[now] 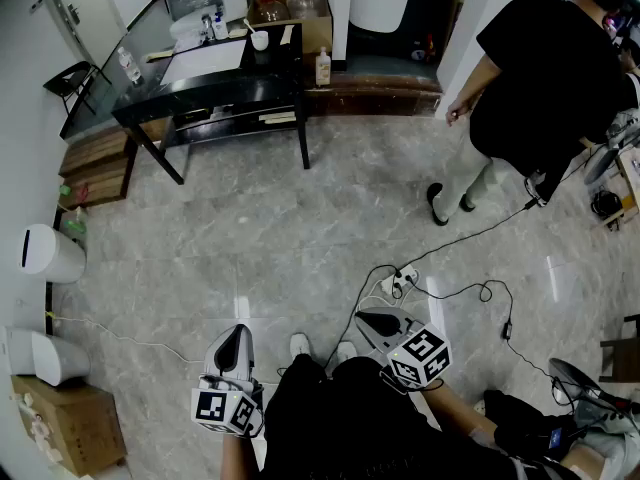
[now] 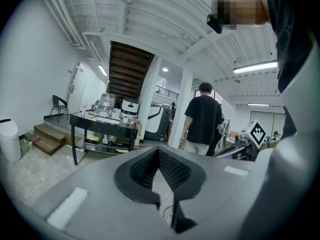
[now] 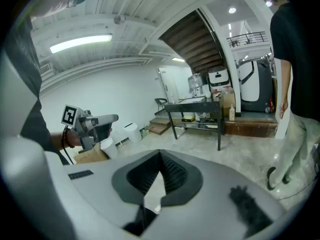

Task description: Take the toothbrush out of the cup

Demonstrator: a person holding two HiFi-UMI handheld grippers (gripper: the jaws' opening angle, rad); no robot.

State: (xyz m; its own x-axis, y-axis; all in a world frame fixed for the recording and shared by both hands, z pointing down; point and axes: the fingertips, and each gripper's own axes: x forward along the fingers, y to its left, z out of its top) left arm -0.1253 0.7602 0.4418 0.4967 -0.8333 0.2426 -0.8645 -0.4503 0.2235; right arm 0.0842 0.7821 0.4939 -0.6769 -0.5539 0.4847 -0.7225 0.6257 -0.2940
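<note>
A white cup (image 1: 259, 39) with a toothbrush (image 1: 250, 26) standing in it sits on the black table (image 1: 215, 93) far across the room. In the left gripper view the cup (image 2: 125, 119) is a small white spot on the table (image 2: 95, 120). Both grippers are held close to the body, well short of the table. My left gripper (image 1: 235, 334) is shut and holds nothing, its pads meeting at the tip (image 2: 159, 151). My right gripper (image 1: 376, 320) is likewise shut and empty (image 3: 161, 154). From the right gripper view the table (image 3: 196, 104) is distant, and I cannot make out the cup.
A person in black (image 1: 540, 78) walks at the right of the room. A power strip with cables (image 1: 400, 280) lies on the floor just ahead. White bins (image 1: 50, 253) and a cardboard box (image 1: 65, 423) line the left wall; wooden steps (image 1: 95, 168) flank the table.
</note>
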